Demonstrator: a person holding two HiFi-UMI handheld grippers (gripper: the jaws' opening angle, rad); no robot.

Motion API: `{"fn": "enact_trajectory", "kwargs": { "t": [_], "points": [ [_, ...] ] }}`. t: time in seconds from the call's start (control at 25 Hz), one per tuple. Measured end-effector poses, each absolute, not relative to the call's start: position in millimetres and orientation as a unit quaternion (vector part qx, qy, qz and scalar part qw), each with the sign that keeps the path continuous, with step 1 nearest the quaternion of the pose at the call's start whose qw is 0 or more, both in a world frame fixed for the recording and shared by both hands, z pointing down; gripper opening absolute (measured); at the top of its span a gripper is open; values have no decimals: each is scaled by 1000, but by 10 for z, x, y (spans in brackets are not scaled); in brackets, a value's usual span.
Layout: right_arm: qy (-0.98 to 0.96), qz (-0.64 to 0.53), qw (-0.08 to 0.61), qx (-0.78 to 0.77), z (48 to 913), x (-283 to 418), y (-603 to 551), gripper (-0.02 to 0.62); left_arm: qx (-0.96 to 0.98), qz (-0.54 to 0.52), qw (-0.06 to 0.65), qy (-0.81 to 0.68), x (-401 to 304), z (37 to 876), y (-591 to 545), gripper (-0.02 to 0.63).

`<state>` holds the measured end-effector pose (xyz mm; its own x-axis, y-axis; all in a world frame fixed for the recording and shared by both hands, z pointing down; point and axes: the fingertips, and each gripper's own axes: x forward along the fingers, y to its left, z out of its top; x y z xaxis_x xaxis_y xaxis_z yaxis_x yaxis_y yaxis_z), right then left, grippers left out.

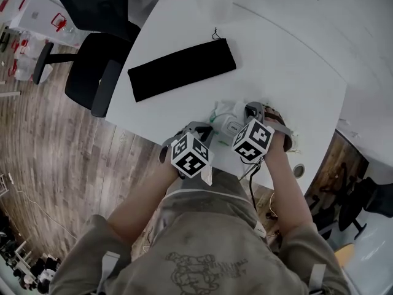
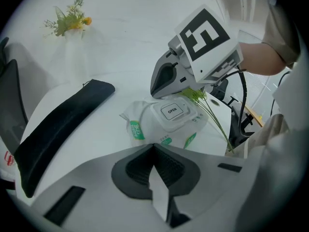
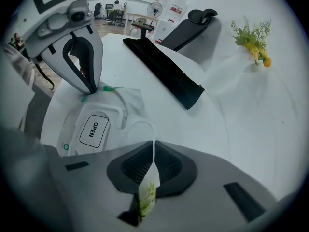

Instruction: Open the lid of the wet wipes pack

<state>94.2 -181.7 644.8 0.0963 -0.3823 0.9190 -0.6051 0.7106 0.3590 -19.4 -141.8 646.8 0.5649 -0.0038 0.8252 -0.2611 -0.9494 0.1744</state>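
Note:
The wet wipes pack [image 1: 225, 119] is white with green print and lies near the table's front edge between both grippers. Its white flip lid [image 2: 172, 111] marked OPEN lies flat and closed, and it shows again in the right gripper view as the lid [image 3: 94, 130]. My left gripper [image 2: 153, 147] is shut on the pack's white wrapper at its near end. My right gripper [image 3: 154, 144] is shut on the wrapper's other end, with a strip of leaf-printed film between its pads. In the head view the left gripper [image 1: 207, 133] and the right gripper [image 1: 248, 111] flank the pack.
A long black pouch [image 1: 182, 68] lies across the white table [image 1: 288, 72] behind the pack. A black office chair [image 1: 92, 66] stands off the table's left edge. A sprig of green and yellow flowers [image 3: 251, 37] sits at the far side. A cable [image 1: 250, 183] hangs below the right hand.

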Motion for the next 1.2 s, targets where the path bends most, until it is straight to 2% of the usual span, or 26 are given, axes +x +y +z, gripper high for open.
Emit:
{"fn": "enact_trajectory", "kwargs": {
  "t": [0.36,0.72,1.2],
  "points": [
    [-680,72,606,407,6157,958,-1867,35,879,439,165,-92,-234,6390,-1471,17],
    [-720,101,465,505,5345,1042,-1912,35,895,402,134,-141,-272,5752,-1799,17],
    [-738,42,346,577,3952,1183,-1832,35,927,310,49,-206,-116,4494,-2141,17]
  ]
}}
